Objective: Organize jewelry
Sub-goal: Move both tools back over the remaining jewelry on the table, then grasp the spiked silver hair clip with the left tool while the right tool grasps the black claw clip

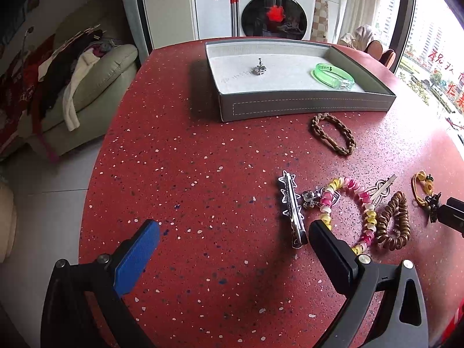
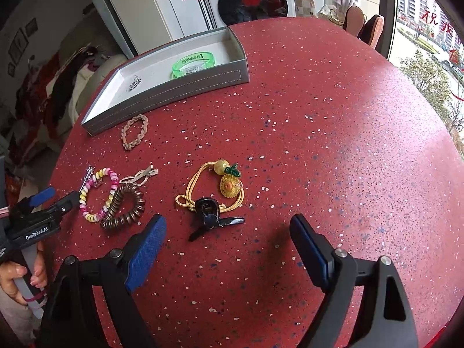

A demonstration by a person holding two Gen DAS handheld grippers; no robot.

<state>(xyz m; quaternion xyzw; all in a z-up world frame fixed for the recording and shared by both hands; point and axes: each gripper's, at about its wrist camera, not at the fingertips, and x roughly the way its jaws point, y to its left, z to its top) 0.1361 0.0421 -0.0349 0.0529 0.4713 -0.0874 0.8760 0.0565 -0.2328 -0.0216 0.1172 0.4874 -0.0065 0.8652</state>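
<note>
Clearly "GenRobot.AI" marks the left gripper (image 2: 43, 203); both grippers' fingers (image 2: 146, 256) spread, empty.

My right gripper (image 2: 227, 233) has bare red table (image 2: 333, 133) ahead and to its right. The black claw clip (image 2: 213, 217) and yellow hair tie (image 2: 214, 187) lie just ahead-left. My left gripper (image 1: 233, 236) has a silver barrette (image 1: 293, 208) just beside its right finger; open tabletop to the gray tray (image 1: 304, 105).

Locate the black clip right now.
Right wrist view: the black clip lies on the red table just ahead of the open right gripper, overlapping the yellow hair tie, with the brown coil tie to its left.
</note>
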